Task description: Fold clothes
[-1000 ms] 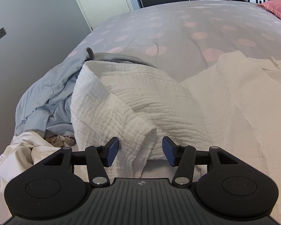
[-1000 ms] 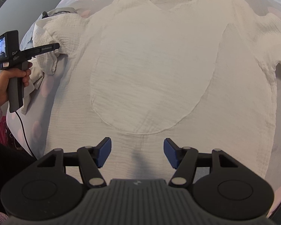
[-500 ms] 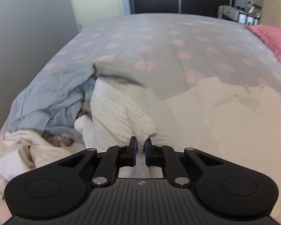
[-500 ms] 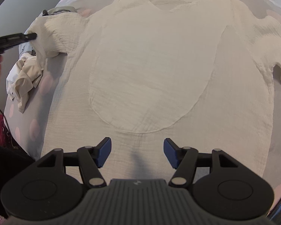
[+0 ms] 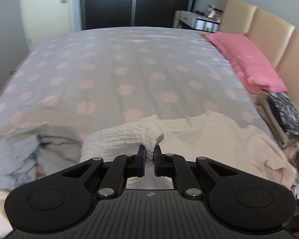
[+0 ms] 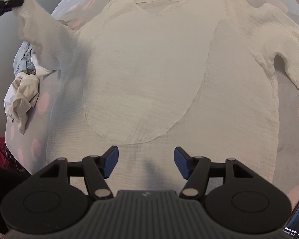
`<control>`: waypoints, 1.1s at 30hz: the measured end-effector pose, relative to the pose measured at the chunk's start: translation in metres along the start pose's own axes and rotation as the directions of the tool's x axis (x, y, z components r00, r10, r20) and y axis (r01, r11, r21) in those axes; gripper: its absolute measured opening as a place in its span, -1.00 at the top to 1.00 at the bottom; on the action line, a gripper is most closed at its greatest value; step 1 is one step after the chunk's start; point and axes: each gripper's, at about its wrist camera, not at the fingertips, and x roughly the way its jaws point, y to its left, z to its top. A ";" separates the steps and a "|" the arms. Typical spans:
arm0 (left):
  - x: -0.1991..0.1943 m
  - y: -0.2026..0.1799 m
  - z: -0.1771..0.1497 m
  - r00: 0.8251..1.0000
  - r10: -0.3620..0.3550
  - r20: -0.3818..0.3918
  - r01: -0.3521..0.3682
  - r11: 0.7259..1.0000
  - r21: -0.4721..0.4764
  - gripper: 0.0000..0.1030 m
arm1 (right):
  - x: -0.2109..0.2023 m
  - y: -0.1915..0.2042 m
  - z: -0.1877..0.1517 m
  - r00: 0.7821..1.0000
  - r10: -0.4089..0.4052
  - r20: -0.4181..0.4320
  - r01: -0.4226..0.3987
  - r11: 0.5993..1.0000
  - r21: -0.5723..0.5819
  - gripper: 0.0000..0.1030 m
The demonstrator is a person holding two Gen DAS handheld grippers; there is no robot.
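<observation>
A white crinkled long-sleeved top (image 6: 149, 69) lies flat on the bed, neckline at the far side. My left gripper (image 5: 149, 156) is shut on the cuff of its left sleeve (image 5: 149, 135) and holds it lifted off the bed; it also shows in the right wrist view (image 6: 16, 2) at the top left with the raised sleeve (image 6: 41, 35). My right gripper (image 6: 146, 159) is open and empty, hovering just above the top's lower hem. The right sleeve (image 6: 289, 59) lies flat and bent.
The bed has a grey cover with pink dots (image 5: 129, 69). A pile of blue and white clothes (image 6: 24, 83) lies at the bed's left edge. A pink pillow (image 5: 249, 63) and a beige headboard (image 5: 269, 31) are at the right. A dark patterned item (image 5: 285, 113) lies beside the pillow.
My left gripper closed on the sleeve cuff and lifted it up and toward the body of the top. My right gripper stayed open over the hem.
</observation>
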 end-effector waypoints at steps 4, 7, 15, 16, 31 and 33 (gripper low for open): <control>0.039 -0.037 0.012 0.993 -0.091 -0.071 0.096 0.993 0.067 0.89 | -0.001 -0.005 0.004 1.000 -0.011 0.012 0.011 1.000 0.014 -0.26; 0.077 -0.065 0.010 0.982 -0.129 -0.135 0.144 0.983 0.110 0.89 | 0.000 -0.012 0.008 0.999 -0.037 0.017 0.036 0.999 0.039 -0.26; 0.155 -0.108 0.000 0.957 -0.181 -0.226 0.212 0.970 0.118 0.89 | 0.009 -0.020 0.020 0.997 -0.081 0.017 0.080 0.993 0.085 -0.26; 0.162 -0.109 -0.001 0.956 -0.178 -0.232 0.207 0.972 0.109 0.88 | 0.010 -0.020 0.020 0.996 -0.084 0.016 0.082 0.993 0.083 -0.26; 0.120 -0.060 -0.031 0.986 -0.111 -0.126 0.107 0.993 -0.041 0.17 | 0.000 -0.034 0.018 0.980 -0.170 0.099 0.163 0.984 0.077 -0.24; 0.108 -0.049 -0.043 0.990 -0.066 -0.124 0.063 0.997 -0.034 0.17 | -0.003 -0.038 0.018 0.977 -0.167 0.129 0.156 0.983 0.093 -0.24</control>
